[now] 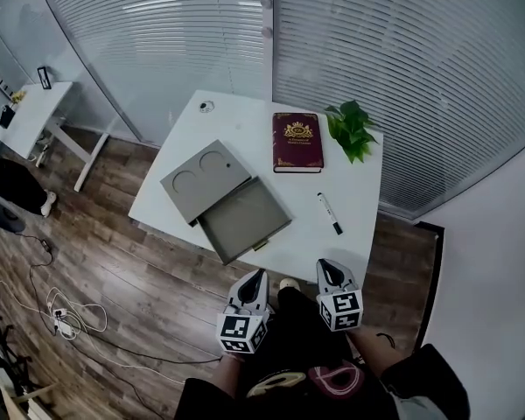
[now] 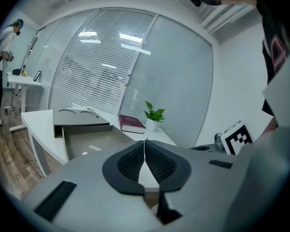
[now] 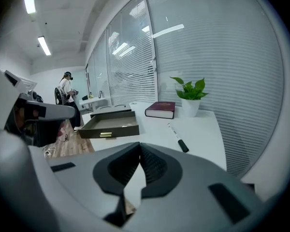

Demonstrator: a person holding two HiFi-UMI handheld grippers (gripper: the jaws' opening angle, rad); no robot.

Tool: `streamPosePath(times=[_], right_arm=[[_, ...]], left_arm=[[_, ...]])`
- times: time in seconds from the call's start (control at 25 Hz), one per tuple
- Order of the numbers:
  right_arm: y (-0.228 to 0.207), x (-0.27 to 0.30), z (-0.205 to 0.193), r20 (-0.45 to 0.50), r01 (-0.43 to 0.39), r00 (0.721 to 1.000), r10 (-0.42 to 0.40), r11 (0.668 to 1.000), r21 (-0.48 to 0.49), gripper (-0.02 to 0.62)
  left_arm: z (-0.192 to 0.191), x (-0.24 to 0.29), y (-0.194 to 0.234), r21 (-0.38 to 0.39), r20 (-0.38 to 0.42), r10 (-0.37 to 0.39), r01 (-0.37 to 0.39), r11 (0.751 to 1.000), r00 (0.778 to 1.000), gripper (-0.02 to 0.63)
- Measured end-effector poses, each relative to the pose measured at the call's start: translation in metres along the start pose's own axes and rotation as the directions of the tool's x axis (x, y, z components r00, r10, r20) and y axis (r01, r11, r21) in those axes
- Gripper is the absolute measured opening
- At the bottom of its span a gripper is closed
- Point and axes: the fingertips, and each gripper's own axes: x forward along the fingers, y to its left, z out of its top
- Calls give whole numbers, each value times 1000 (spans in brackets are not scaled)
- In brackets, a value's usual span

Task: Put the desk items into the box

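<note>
A grey box point(image 1: 219, 197) lies on the white desk point(image 1: 245, 121), its drawer point(image 1: 244, 220) pulled out and empty. A dark red book point(image 1: 297, 142) rests at the back of the desk, and a white marker with a black cap point(image 1: 329, 213) lies near the right front. My left gripper point(image 1: 256, 278) and right gripper point(image 1: 331, 274) hang just off the desk's near edge, both shut with nothing between the jaws. The right gripper view shows the marker point(image 3: 177, 137), the book point(image 3: 160, 109) and the drawer point(image 3: 109, 126) ahead. In the left gripper view the drawer point(image 2: 87, 139) lies to the left.
A potted green plant point(image 1: 350, 129) stands at the desk's back right corner, against a glass wall with blinds. A small round object point(image 1: 206, 106) lies at the back left corner. A second white desk point(image 1: 31, 116) stands far left. Cables point(image 1: 66, 318) trail over the wooden floor.
</note>
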Motion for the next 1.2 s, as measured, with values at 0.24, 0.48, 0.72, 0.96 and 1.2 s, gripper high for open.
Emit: streamPosePath(times=[0.24, 0.48, 0.72, 0.96, 1.2], right_arm=[[-22, 19, 21, 2, -6, 1000, 6, 1000, -16, 11], [-45, 40, 29, -48, -11, 999, 11, 1000, -5, 18], [-67, 66, 28, -104, -22, 994, 19, 999, -25, 95], [-88, 87, 33, -137, -21, 990, 20, 1000, -5, 144], [-102, 112, 32, -184, -27, 983, 23, 999, -19, 176]], left_arm=[[11, 15, 1, -3, 11, 23, -23, 1000, 1000, 18], [20, 28, 5, 5, 23, 49, -49, 999, 999, 18], [27, 33, 21, 12, 35, 105, -106, 994, 994, 18], [20, 27, 36, -23, 32, 184, -184, 983, 982, 18], [23, 29, 38, 11, 29, 202, -203, 979, 979, 18]])
